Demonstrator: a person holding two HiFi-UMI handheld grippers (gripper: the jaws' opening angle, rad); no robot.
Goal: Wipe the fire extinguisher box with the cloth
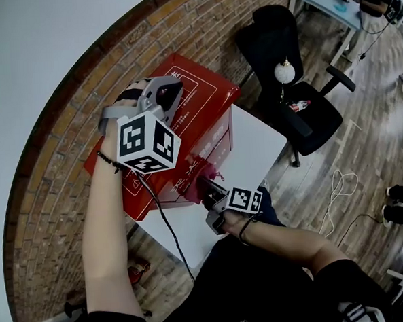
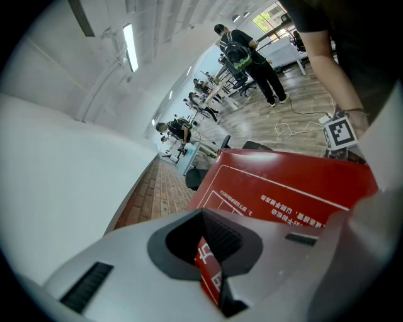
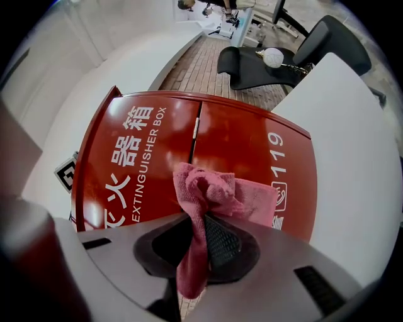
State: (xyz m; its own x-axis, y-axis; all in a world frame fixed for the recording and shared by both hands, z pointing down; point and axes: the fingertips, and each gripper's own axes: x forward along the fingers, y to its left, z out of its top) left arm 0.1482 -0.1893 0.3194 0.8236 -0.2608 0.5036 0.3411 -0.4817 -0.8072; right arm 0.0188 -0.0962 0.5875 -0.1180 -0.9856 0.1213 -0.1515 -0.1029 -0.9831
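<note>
Both clamped: right claw (image 3: 200, 238) cloth (image 3: 217, 194), left claw (image 2: 211, 259) box (image 2: 286, 179).

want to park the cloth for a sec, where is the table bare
Widest bare patch: the white table between the fire extinguisher box and the edge by the black chair. A narrower strip lies before the box, crossed by a cable. The box front is crowded: the right gripper holds the cloth there.

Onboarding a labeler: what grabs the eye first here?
The red extinguisher box stands out on the white table by the brick wall. The right tool holds a pink cloth at its front, while the left tool clamps its top edge.
</note>
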